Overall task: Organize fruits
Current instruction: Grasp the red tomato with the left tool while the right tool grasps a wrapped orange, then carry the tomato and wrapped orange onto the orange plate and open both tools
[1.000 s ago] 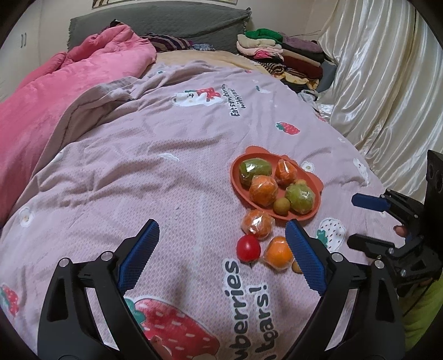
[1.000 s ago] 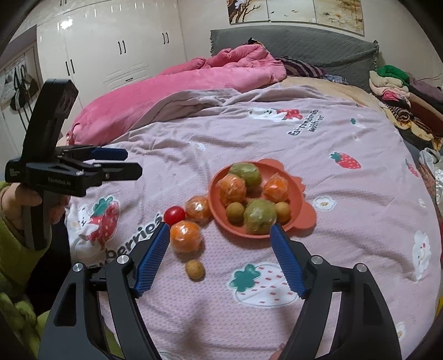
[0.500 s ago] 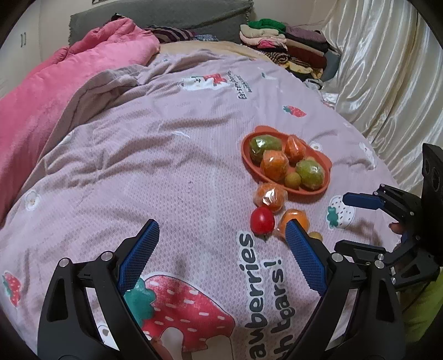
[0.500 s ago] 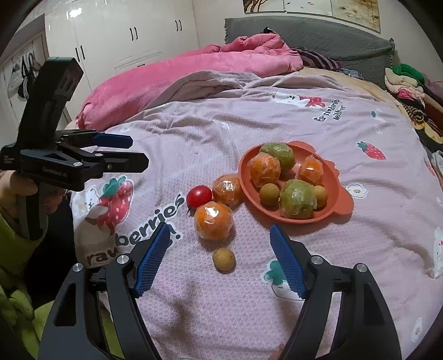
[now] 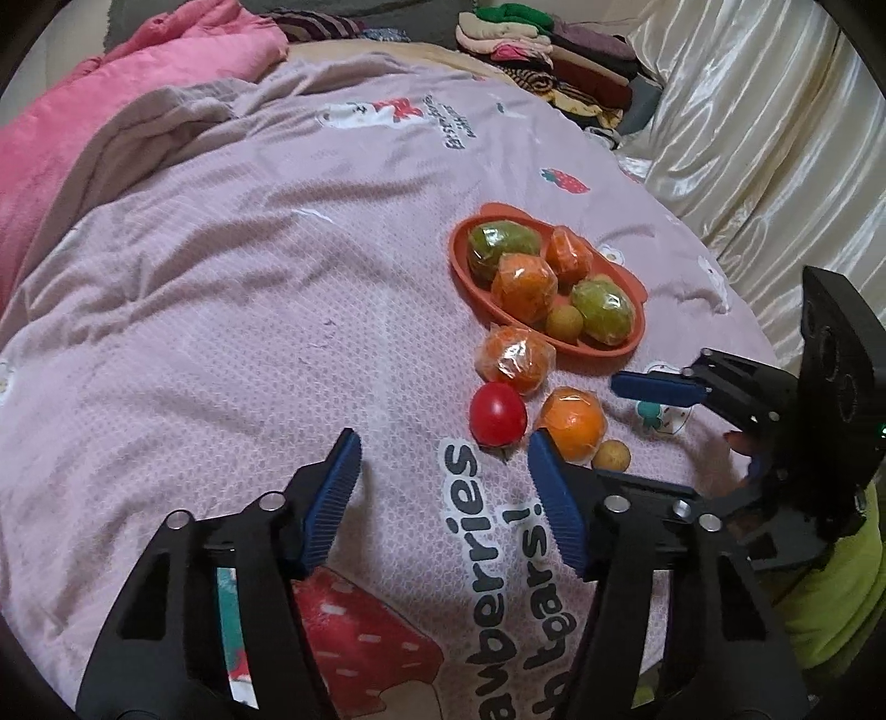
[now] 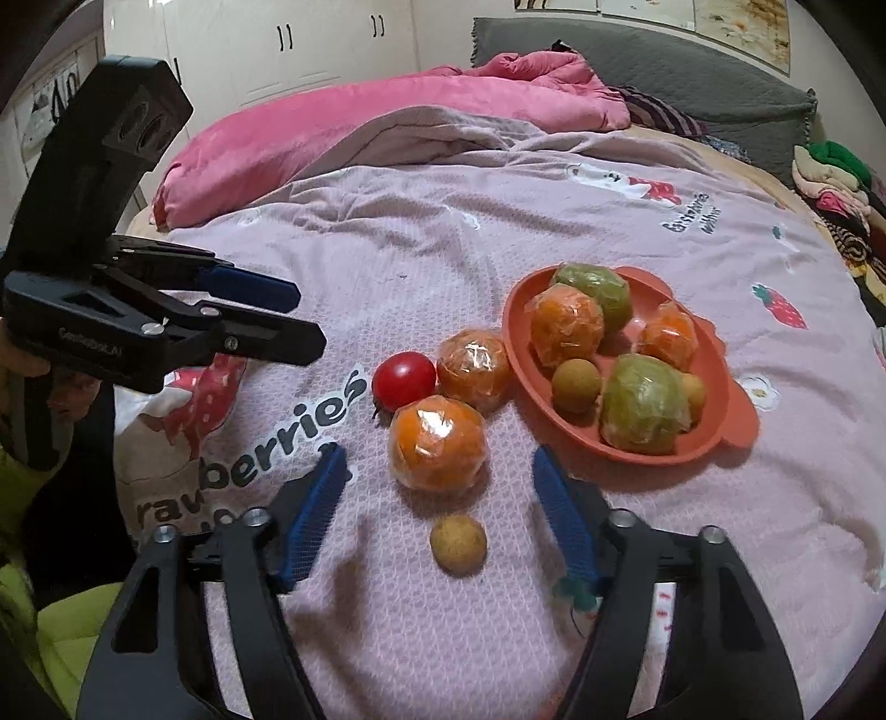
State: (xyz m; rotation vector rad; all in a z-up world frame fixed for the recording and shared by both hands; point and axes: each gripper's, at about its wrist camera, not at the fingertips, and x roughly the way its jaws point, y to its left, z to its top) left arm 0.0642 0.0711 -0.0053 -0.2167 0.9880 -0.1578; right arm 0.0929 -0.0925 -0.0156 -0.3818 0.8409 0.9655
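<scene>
An orange plate (image 6: 736, 426) on the bed holds several wrapped green and orange fruits and small brown ones; it also shows in the left wrist view (image 5: 459, 260). Beside it on the blanket lie a red tomato (image 6: 403, 379), two wrapped oranges (image 6: 437, 443) (image 6: 473, 370) and a small brown fruit (image 6: 458, 544). My right gripper (image 6: 437, 490) is open, its fingers either side of the nearer orange and small fruit, slightly short of them. My left gripper (image 5: 443, 476) is open and empty, just short of the tomato (image 5: 497, 412).
The pink printed blanket (image 5: 249, 304) covers the bed. A pink duvet (image 6: 360, 127) lies bunched at the far side. Folded clothes (image 5: 548, 39) are stacked at the head. A cream curtain (image 5: 775, 122) hangs beside the bed. White cupboards (image 6: 277, 50) stand behind.
Both grippers have moved forward toward the loose fruits, which now look larger and closer. Both stay open. No fruit has moved.
</scene>
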